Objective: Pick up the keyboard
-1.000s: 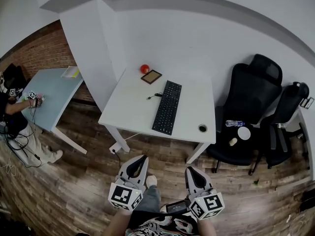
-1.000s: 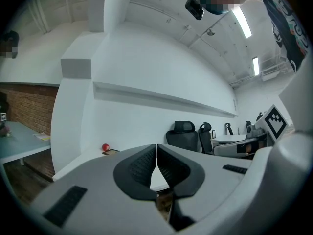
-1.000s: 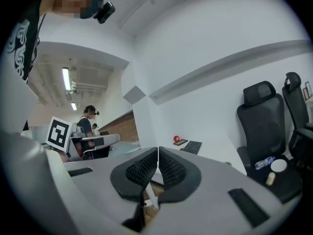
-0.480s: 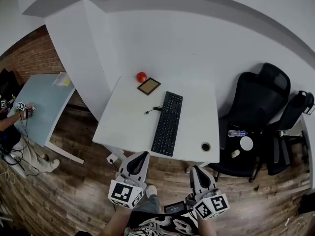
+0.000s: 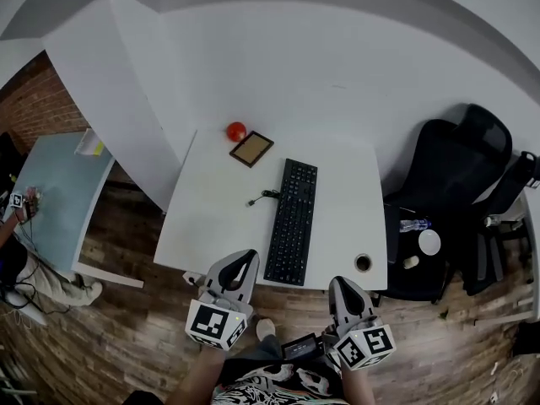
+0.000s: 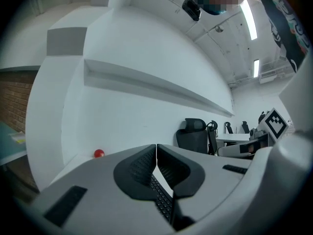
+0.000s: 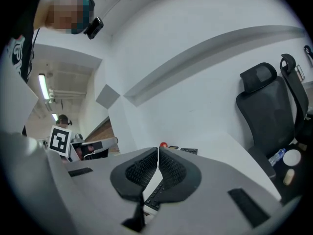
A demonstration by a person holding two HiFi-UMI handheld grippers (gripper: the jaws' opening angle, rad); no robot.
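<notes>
A black keyboard (image 5: 293, 220) lies lengthwise on the white desk (image 5: 211, 218), its cable curling off its left side. My left gripper (image 5: 245, 258) is shut and empty, hovering at the desk's near edge just left of the keyboard's near end. My right gripper (image 5: 339, 283) is also shut and empty, short of the desk edge to the keyboard's right. In the left gripper view the keyboard (image 6: 161, 199) shows through the gap below the closed jaws of the left gripper (image 6: 156, 146). In the right gripper view the keyboard (image 7: 154, 192) also shows below the closed jaws of the right gripper (image 7: 158, 149).
A red ball (image 5: 235, 131) and a small framed picture (image 5: 251, 148) sit at the desk's far end. A round cable hole (image 5: 363, 262) is near the right front corner. Black office chairs (image 5: 447, 192) stand to the right, a pale blue table (image 5: 51, 197) to the left.
Both grippers and the camera have advanced toward the desk; the desk and keyboard now sit closer and lower in the head view. Both pairs of jaws stay shut.
</notes>
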